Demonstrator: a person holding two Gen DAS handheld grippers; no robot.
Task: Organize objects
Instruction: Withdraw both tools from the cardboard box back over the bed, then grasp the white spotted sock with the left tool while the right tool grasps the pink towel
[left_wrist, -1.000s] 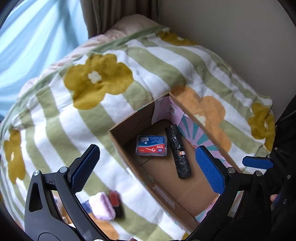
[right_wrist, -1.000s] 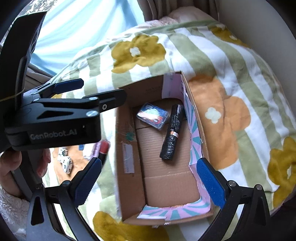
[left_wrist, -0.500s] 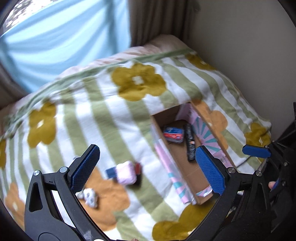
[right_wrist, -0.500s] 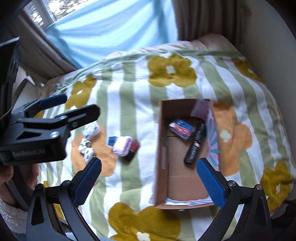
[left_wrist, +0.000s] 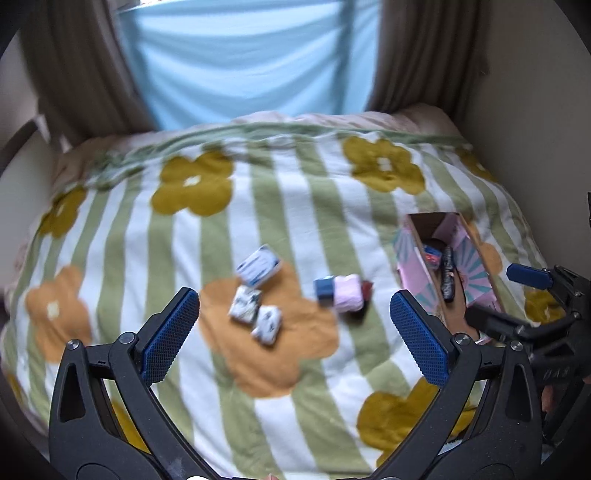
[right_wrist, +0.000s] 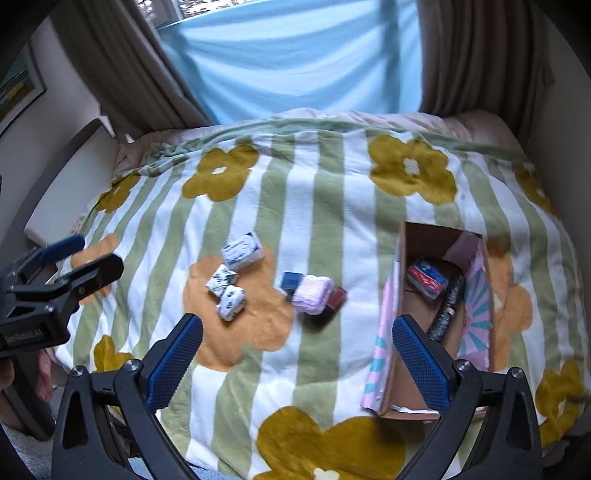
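Observation:
An open cardboard box (right_wrist: 402, 258) (left_wrist: 410, 266) lies on the right of a flowered bed cover and holds a red-and-blue packet (right_wrist: 424, 278) and a black roll (right_wrist: 448, 310). Loose on the cover lie a pink bundle (right_wrist: 312, 293) (left_wrist: 347, 293) between a blue block (right_wrist: 290, 280) and a dark red item (right_wrist: 338, 299). Left of them sit a blue-and-white packet (right_wrist: 242, 253) (left_wrist: 258, 266) and two small white packets (right_wrist: 225, 290) (left_wrist: 255, 312). My left gripper (left_wrist: 295, 336) and right gripper (right_wrist: 295, 362) both hover open and hold nothing, above the bed's near part.
The striped flowered cover (right_wrist: 332, 206) spans the whole bed. A pale blue curtain (right_wrist: 295, 55) with brown drapes hangs behind. A wall (right_wrist: 569, 129) runs along the right side. The other gripper shows at each view's edge, held by a hand (right_wrist: 40, 373).
Both grippers have pulled back and up from the box, so the whole bed and the loose items now show. Both stay open.

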